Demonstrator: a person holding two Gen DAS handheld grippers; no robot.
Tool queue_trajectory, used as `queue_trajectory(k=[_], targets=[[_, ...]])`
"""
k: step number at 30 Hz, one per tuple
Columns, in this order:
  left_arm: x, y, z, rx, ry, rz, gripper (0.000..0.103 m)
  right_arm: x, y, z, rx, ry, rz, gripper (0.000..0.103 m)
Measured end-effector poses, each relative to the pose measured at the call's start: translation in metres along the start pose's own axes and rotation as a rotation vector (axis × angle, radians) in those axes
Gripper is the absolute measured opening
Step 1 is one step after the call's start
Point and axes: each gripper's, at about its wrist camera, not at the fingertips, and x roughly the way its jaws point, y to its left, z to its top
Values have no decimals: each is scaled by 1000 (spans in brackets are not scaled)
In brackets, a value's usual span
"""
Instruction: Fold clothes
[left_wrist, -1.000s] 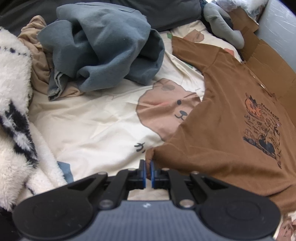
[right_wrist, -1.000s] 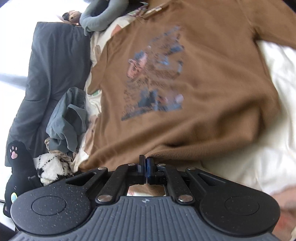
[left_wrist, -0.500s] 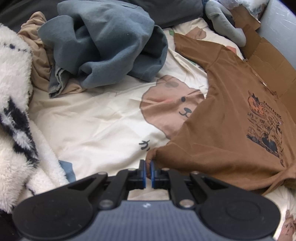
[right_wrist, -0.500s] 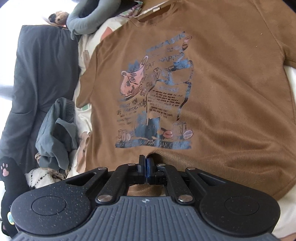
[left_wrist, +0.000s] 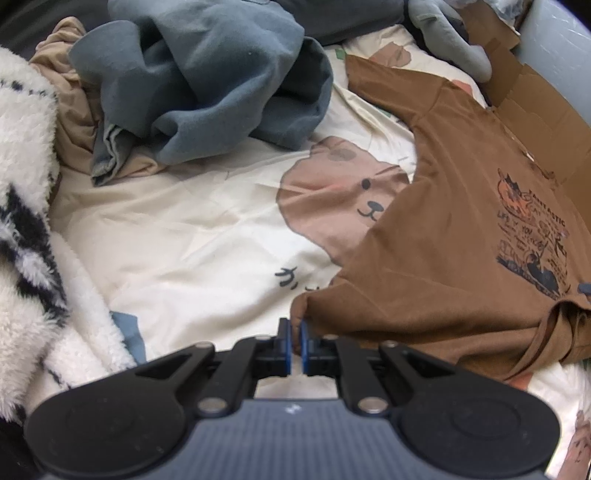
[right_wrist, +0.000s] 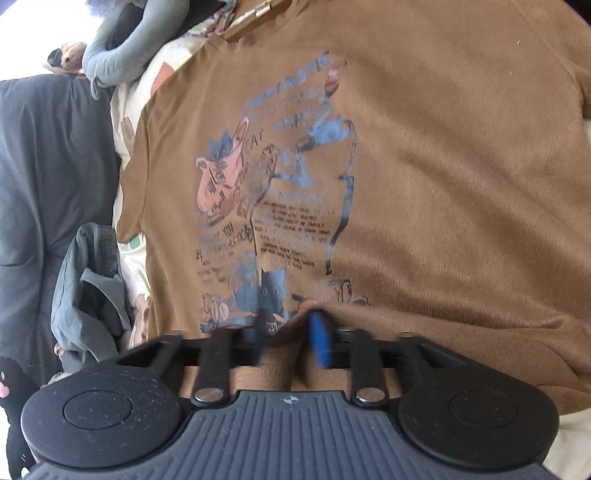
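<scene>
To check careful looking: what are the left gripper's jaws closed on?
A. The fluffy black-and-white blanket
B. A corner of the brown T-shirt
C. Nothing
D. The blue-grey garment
B: the left gripper pinches a corner of the brown T-shirt between its blue pads.

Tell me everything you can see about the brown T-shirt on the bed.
The brown T-shirt is short-sleeved, of soft, slightly fuzzy-looking fabric, with a blue, pink and black cat graphic and text on the chest. It lies print up, mostly flat, on the cream bear-print sheet, one sleeve reaching toward the grey plush toy. The left hand-held gripper pinches one hem corner. The right hand-held gripper has just been opening; a raised ridge of hem sits between its parted jaws.
</scene>
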Motion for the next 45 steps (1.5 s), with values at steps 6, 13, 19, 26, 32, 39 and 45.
queue_trajectory(k=[6,13,19,26,32,39,45], targets=[[-5,-2,2,-3,-10,-4,5,-27,13,1,-16,-50,46,51],[-12,-5,4,-16,-25,-18,5,-50,18,-27,-13,-45,43,50],[-15,-7,4,-9,-32,-26,5,-45,-6,-59,83,-20,28,49],[-15,-5,1,-10,-29,-24,5,-25,-28,-86,257,-19,76,41],[-13,-2,-2,-21,-22,-26,5,-6,-41,-96,386,-13,92,41],[-11,4,-3,-60,-10,-44,5,9,-56,-102,522,-30,157,41],[-8,6,-2,-44,0,-36,5,19,-61,-103,589,-47,187,31]])
